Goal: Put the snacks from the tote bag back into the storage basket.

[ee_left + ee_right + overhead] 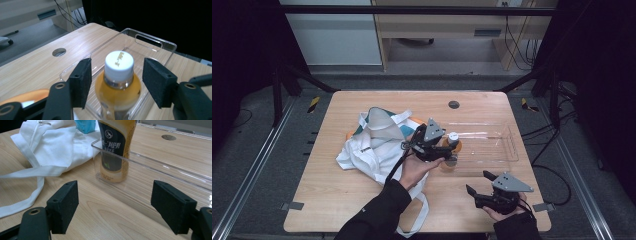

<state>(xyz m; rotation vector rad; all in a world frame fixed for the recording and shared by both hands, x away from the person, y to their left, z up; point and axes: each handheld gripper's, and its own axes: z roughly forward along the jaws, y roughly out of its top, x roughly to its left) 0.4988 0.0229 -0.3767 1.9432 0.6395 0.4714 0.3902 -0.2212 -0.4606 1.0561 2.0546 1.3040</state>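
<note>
Fingers (81, 82) of L gripper (116, 82) apart, flanking bottle (117, 87) in clear tray (155, 41), R gripper (115, 207) apart.

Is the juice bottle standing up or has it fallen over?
Standing up. The bottle stands on its base in a corner of the clear tray, white cap on top.

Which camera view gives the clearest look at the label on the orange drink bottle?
The right gripper view: the bottle stands upright in the clear tray with its dark label facing the camera. The left gripper view shows mainly its white cap from above; the high view shows the bottle small beside the left gripper.
</note>
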